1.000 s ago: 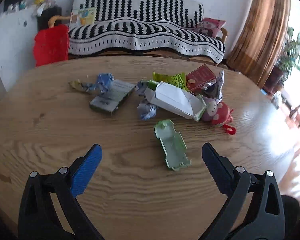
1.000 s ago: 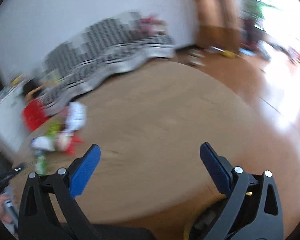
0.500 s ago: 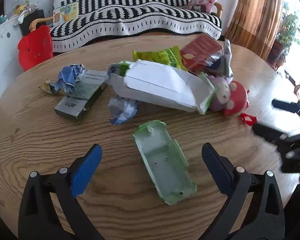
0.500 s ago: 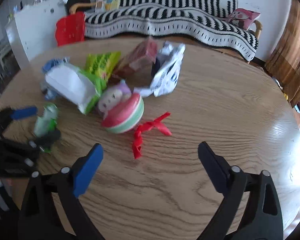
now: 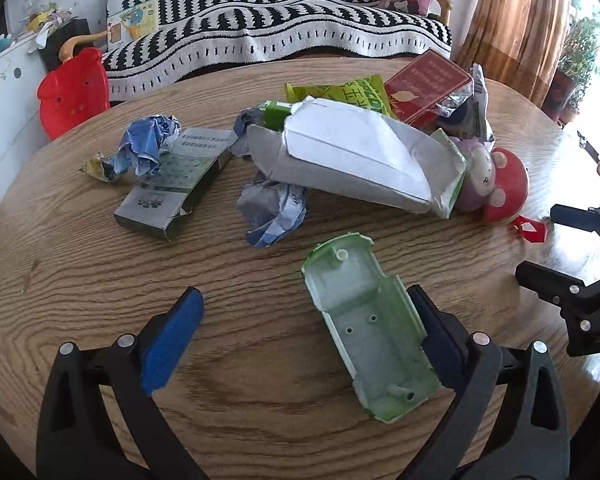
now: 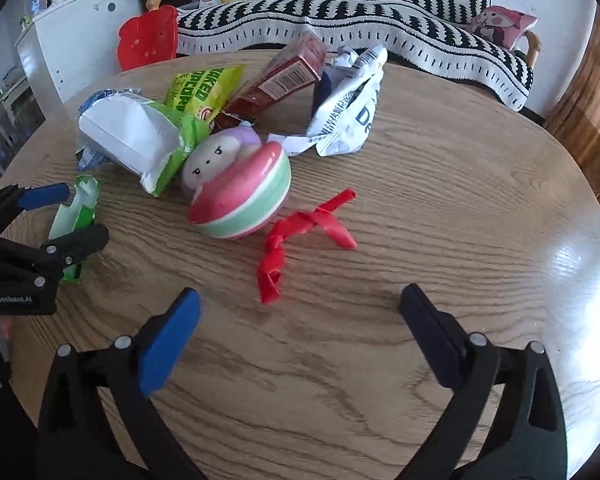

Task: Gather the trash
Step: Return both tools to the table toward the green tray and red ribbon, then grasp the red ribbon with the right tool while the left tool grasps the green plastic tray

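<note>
Trash lies piled on a round wooden table (image 5: 80, 280). A pale green plastic shell (image 5: 368, 336) lies between the fingers of my open left gripper (image 5: 304, 320), close to the right finger. Behind it are a crumpled paper (image 5: 272, 212), a torn white carton (image 5: 360, 156), a grey box (image 5: 172, 184) and a red box (image 5: 424, 80). My open right gripper (image 6: 300, 316) hovers just short of a red ribbon scrap (image 6: 300, 232). A mushroom toy (image 6: 240, 188) and a white wrapper (image 6: 348, 112) lie beyond it.
A green snack bag (image 6: 204, 88) lies behind the carton. A blue crumpled wrapper (image 5: 148, 148) sits at the left. A red chair (image 5: 74, 92) and a striped sofa (image 5: 280, 40) stand behind the table. The left gripper shows in the right wrist view (image 6: 48, 216).
Both grippers have moved in toward the pile. The left now straddles the green shell. The right swung round from the empty table side to face the ribbon.
</note>
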Demonstrator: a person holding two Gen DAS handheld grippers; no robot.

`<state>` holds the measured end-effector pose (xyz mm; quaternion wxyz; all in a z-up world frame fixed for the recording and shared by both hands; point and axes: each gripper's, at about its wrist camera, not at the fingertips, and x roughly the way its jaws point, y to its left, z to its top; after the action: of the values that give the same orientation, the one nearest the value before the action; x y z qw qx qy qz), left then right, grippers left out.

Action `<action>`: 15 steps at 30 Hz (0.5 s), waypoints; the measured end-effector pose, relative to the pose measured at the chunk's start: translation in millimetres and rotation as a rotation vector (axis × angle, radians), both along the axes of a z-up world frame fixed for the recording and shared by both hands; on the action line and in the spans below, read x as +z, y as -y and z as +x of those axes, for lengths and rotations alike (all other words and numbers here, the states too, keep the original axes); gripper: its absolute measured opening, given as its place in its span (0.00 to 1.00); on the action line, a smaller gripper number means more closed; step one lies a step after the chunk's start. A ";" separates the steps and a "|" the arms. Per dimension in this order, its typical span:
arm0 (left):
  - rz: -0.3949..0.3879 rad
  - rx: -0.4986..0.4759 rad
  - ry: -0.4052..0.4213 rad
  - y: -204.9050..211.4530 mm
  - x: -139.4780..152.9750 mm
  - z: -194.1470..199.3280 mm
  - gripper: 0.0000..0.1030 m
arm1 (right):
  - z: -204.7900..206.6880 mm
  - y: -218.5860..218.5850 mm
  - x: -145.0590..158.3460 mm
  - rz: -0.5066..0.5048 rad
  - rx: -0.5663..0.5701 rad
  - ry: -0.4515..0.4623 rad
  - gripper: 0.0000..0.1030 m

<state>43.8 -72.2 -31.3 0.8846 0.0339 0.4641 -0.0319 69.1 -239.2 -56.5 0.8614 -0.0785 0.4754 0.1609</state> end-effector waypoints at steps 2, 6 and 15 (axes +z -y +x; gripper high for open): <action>0.001 0.002 0.000 0.3 -0.9 -0.5 0.94 | 0.2 1.2 1.3 0.001 0.001 0.005 0.95; -0.001 0.008 -0.001 0.2 -1.1 -1.6 0.95 | -1.4 3.9 1.1 0.010 0.012 0.027 0.95; 0.000 0.013 -0.001 -0.3 -0.9 -1.7 0.95 | -0.2 1.2 3.5 0.005 0.001 0.017 0.95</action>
<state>42.1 -71.9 -32.2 0.8846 0.0311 0.4647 -0.0262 69.0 -240.4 -53.0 0.8654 -0.0778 0.4677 0.1620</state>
